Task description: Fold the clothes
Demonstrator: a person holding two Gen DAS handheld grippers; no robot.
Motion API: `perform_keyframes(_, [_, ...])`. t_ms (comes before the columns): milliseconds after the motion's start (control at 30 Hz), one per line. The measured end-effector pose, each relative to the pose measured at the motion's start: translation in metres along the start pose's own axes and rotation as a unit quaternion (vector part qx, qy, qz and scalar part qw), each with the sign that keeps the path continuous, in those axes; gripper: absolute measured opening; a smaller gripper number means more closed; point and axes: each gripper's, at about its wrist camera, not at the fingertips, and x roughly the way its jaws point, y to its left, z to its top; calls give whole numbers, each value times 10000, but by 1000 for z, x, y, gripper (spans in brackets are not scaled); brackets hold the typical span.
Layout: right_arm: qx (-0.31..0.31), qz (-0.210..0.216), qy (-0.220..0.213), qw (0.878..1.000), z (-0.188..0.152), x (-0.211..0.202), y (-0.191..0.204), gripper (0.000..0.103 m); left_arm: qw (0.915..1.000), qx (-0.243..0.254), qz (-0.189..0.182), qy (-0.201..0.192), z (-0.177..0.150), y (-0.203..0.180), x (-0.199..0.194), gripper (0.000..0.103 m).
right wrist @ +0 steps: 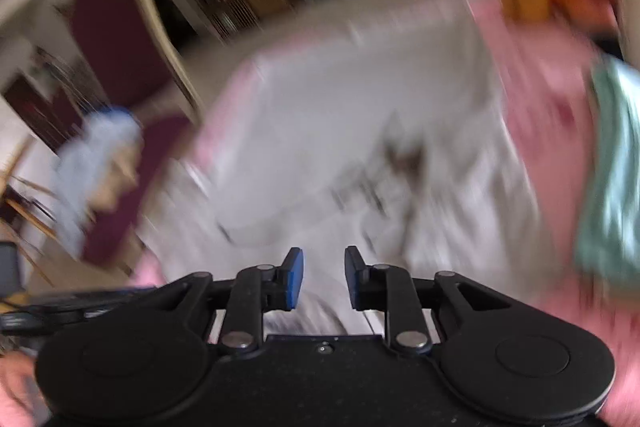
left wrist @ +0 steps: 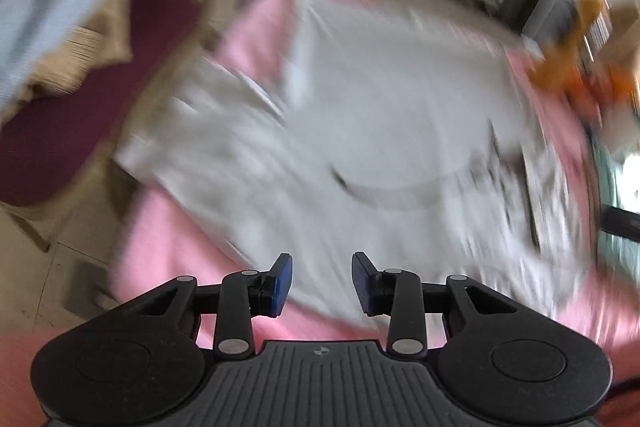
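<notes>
A white T-shirt (left wrist: 360, 131) lies spread on a pink cloth (left wrist: 168, 259) over the table, its collar toward me and a dark print on its right part. My left gripper (left wrist: 322, 281) is open and empty, hovering above the shirt's near edge. In the right wrist view the same white shirt (right wrist: 320, 131) lies on the pink cloth (right wrist: 560, 115). My right gripper (right wrist: 324, 277) is open and empty above the shirt's near part. Both views are blurred by motion.
A maroon chair (left wrist: 60, 115) with a light blue garment (left wrist: 48, 23) on it stands left of the table. A green folded cloth (right wrist: 612, 171) lies at the table's right. Orange objects (left wrist: 576, 67) sit at the far right corner. Shelves line the back.
</notes>
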Motion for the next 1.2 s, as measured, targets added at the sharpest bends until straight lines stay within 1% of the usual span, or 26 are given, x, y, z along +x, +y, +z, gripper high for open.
perform_keyframes(67, [-200, 224, -491, 9983, 21, -12, 13, 37, 9993, -323, 88, -147, 26, 19, 2, 36])
perform_keyframes(100, [-285, 326, -674, 9968, 29, -14, 16, 39, 9987, -463, 134, -165, 39, 29, 5, 37])
perform_keyframes(133, [-340, 416, -813, 9952, 36, -14, 18, 39, 9978, -629, 185, -94, 50, 40, 12, 37])
perform_keyframes(233, [-35, 600, -795, 9950, 41, 6, 10, 39, 9924, -1153, 384, 190, 71, 71, 39, 36])
perform_keyframes(333, [240, 854, -743, 9933, 29, 35, -7, 39, 9821, -1782, 422, 443, 63, 96, 63, 33])
perform_keyframes(367, [292, 796, -700, 9939, 24, 44, -14, 39, 9785, -1956, 458, 471, 62, 103, 66, 31])
perform_keyframes(467, [592, 611, -488, 9952, 15, 68, -31, 38, 9669, -2432, 599, 493, 61, 119, 70, 33])
perform_keyframes(533, [796, 747, -461, 9930, 15, 71, -35, 39, 9595, -2673, 689, 555, 60, 129, 74, 34])
perform_keyframes(633, [740, 769, -569, 9927, 15, 66, -34, 39, 9558, -2740, 742, 764, 61, 128, 84, 34])
perform_keyframes(700, [731, 778, -574, 9926, 13, 64, -32, 39, 9563, -2673, 849, 827, 63, 126, 89, 36])
perform_keyframes(800, [681, 777, -552, 9931, 12, 63, -30, 39, 9566, -2611, 970, 856, 65, 124, 95, 37])
perform_keyframes(933, [666, 751, -551, 9934, 14, 63, -28, 39, 9548, -2727, 881, 782, 66, 123, 98, 35])
perform_keyframes(1000, [690, 709, -563, 9935, 14, 63, -29, 39, 9546, -2773, 805, 727, 65, 123, 97, 25])
perform_keyframes(1033, [702, 684, -572, 9935, 14, 62, -30, 39, 9556, -2746, 817, 694, 64, 122, 95, 24])
perform_keyframes(1100, [740, 654, -593, 9933, 14, 61, -31, 39, 9578, -2663, 878, 624, 64, 120, 91, 5])
perform_keyframes(1200, [758, 592, -646, 9933, 14, 58, -32, 39, 9627, -2472, 1041, 365, 63, 111, 79, 2])
